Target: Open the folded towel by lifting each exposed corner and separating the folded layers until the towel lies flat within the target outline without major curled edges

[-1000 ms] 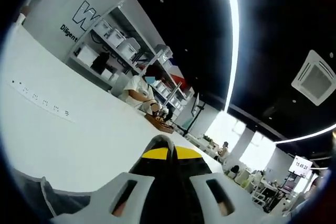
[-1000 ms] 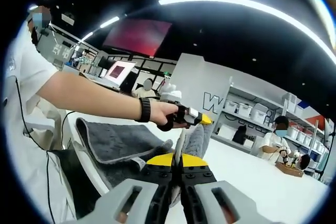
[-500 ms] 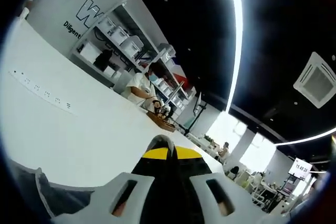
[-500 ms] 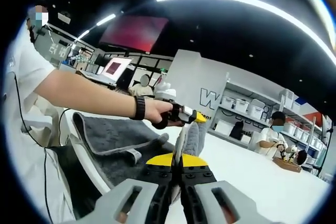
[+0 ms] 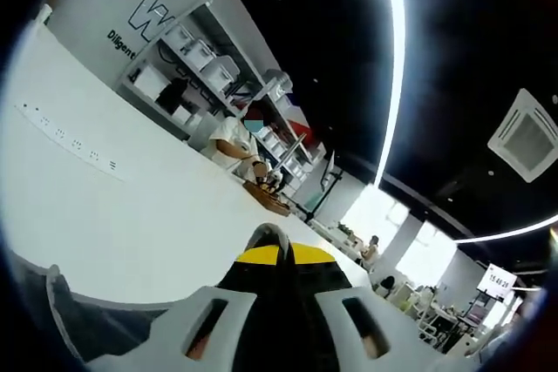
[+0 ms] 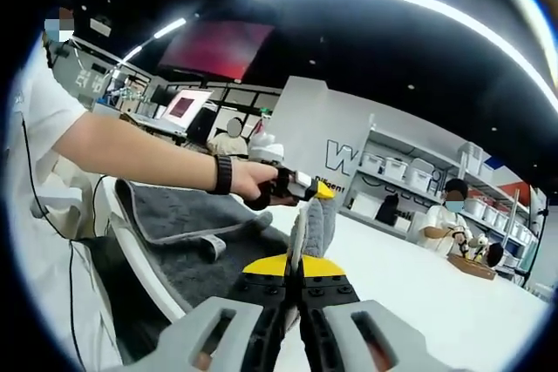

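Note:
A dark grey towel (image 6: 187, 219) lies partly spread on the white table (image 6: 418, 302), with a raised fold standing near the middle of the right gripper view. My right gripper (image 6: 294, 266) is shut on an edge of that fold, which rises between its yellow tips. A hand holds my left gripper (image 6: 323, 191) just above and behind, shut on the fold's upper corner. In the left gripper view, my left gripper (image 5: 279, 252) pinches a small grey tip of towel. More towel (image 5: 83, 333) hangs at the lower left.
The white table (image 5: 113, 215) stretches away, with a row of small marks on it. A person (image 5: 235, 138) works at its far side beside shelves of bins (image 5: 196, 63). In the right gripper view a person's forearm (image 6: 139, 150) reaches in from the left.
Both views have shifted a little with the hands. The left gripper and the raised towel fold have drifted slightly left and up in the right gripper view. Both grips hold.

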`<state>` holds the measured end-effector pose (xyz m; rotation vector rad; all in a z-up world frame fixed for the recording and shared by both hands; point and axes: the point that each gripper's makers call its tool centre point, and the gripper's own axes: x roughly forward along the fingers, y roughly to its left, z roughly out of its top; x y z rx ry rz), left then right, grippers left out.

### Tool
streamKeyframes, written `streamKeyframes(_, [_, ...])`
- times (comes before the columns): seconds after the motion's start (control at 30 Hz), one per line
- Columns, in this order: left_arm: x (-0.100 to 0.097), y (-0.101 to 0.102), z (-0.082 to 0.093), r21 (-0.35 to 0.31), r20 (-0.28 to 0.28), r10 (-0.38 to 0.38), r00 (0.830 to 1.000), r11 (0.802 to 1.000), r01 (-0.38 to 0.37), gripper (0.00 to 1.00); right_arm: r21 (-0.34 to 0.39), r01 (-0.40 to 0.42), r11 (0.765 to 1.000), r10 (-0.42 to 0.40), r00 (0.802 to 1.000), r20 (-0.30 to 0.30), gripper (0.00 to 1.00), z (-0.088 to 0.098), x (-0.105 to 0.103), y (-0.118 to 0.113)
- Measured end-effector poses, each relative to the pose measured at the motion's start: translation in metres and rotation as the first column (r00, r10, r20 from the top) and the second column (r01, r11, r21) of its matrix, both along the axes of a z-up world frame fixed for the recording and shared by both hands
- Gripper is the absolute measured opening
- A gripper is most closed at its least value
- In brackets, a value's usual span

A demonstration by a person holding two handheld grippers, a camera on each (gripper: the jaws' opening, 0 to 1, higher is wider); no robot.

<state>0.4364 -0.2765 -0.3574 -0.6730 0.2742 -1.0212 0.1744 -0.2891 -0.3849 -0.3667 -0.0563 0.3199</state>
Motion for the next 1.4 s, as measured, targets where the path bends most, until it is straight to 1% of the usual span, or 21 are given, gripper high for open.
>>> streamKeyframes(0.27, [-0.006,-0.004,-0.015,0.019,-0.018,-0.006,1.000,1.000,0.006,0.00,0.002,0.012,1.000,-0.011,1.000,-0.019,0.00,-0.009,-0.001,-0.005])
streamKeyframes(0.53, [-0.013,-0.007,-0.026,0.037,-0.035,-0.004,0.999,0.999,0.005,0.00,0.004,0.025,1.000,-0.025,0.999,-0.036,0.00,-0.018,0.000,-0.011])
streamKeyframes(0.6, [-0.016,-0.008,-0.029,0.044,-0.032,-0.002,0.999,0.999,0.003,0.00,0.007,0.025,1.000,-0.025,0.999,-0.041,0.00,-0.020,0.000,-0.012])
streamKeyframes(0.7, [-0.011,-0.010,-0.033,0.045,-0.047,-0.006,0.999,0.999,0.008,0.00,0.008,0.028,1.000,-0.027,0.998,-0.048,0.00,-0.023,0.000,-0.013])
streamKeyframes(0.87, [-0.014,-0.013,-0.038,0.050,-0.054,-0.014,0.998,0.999,0.017,0.00,0.015,0.037,0.999,-0.036,0.998,-0.055,0.00,-0.028,-0.002,-0.017])
streamKeyframes(1.07, [-0.016,-0.016,-0.041,0.058,-0.057,-0.025,0.998,0.998,0.028,0.00,0.019,0.045,0.999,-0.043,0.997,-0.067,0.00,-0.034,-0.003,-0.022])
streamKeyframes(1.13, [-0.011,-0.017,-0.043,0.063,-0.063,-0.026,0.998,0.998,0.030,0.00,0.020,0.046,0.999,-0.045,0.997,-0.068,0.00,-0.034,-0.003,-0.022])
streamKeyframes(1.23, [-0.009,-0.020,-0.047,0.074,-0.079,-0.009,0.997,0.997,0.015,0.00,0.020,0.051,0.999,-0.049,0.996,-0.072,0.00,-0.036,-0.002,-0.023])
streamKeyframes(1.3, [-0.010,-0.021,-0.045,0.065,-0.075,-0.017,0.997,0.998,0.022,0.00,0.019,0.054,0.998,-0.053,0.996,-0.074,0.00,-0.037,-0.003,-0.024])
streamKeyframes(1.4, [-0.009,-0.021,-0.045,0.064,-0.085,-0.015,0.996,0.998,0.021,0.00,0.027,0.059,0.998,-0.057,0.996,-0.074,0.00,-0.038,-0.003,-0.028])
